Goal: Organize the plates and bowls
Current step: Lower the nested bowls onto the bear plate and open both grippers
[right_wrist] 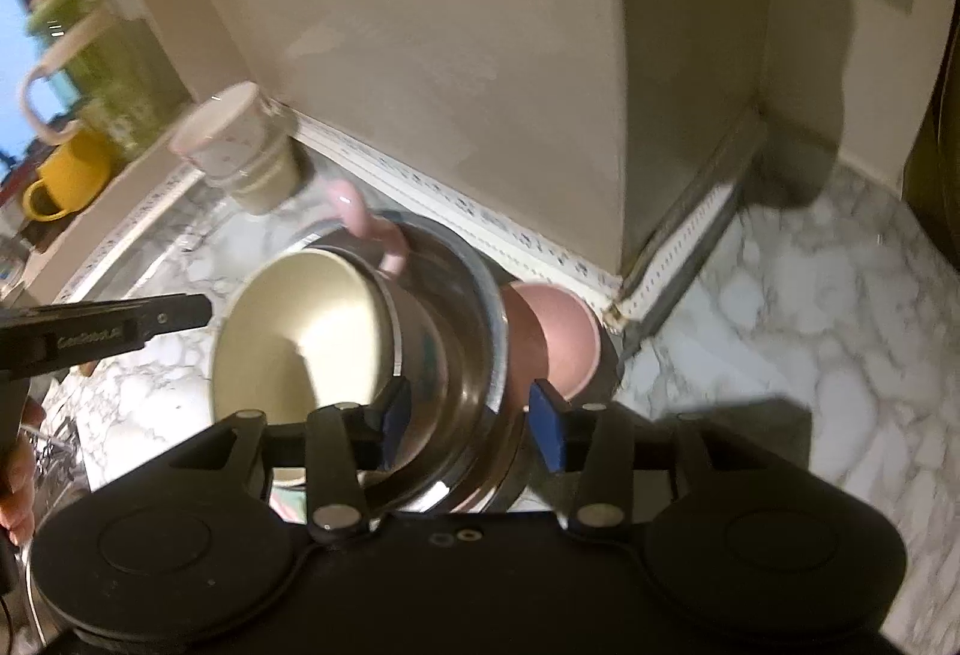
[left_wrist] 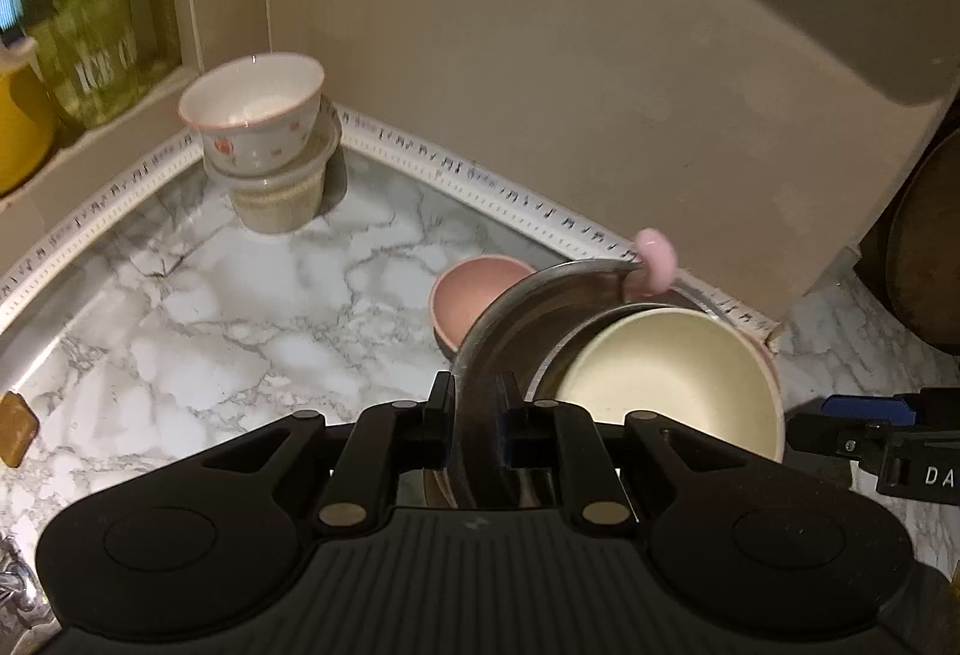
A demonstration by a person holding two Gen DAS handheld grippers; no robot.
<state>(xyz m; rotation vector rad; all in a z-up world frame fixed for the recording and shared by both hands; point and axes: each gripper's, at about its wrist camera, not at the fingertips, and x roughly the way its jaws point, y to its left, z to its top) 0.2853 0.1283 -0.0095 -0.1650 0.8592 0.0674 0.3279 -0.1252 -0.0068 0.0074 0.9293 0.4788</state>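
The left gripper [left_wrist: 474, 415] is pinched on the rim of a steel plate [left_wrist: 510, 319], which stands tilted on edge above the marble counter [left_wrist: 210, 343]. Inside the plate's hollow, on its right side in the left wrist view, sits a cream bowl [left_wrist: 672, 385], tipped so that its mouth faces the camera. A pink rounded piece [left_wrist: 651, 259] pokes past the plate's upper rim; what it belongs to is unclear. Just behind the plate, on the counter, lies a pink bowl [left_wrist: 474, 295], partly hidden by the plate's edge. Well apart from the plate, in the far corner by the wall, a white flowered bowl [left_wrist: 252, 115] is nested on top of a beige ribbed bowl [left_wrist: 279, 199]. The right gripper [right_wrist: 474, 421] has its blue-padded jaws spread, one on each side of the plate's rim [right_wrist: 474, 307], not pressing it as far as the blurred frame shows. Beyond the stacked bowls from the plate, on a ledge, stand a green bottle [right_wrist: 102, 55] and a yellow mug [right_wrist: 66, 175].
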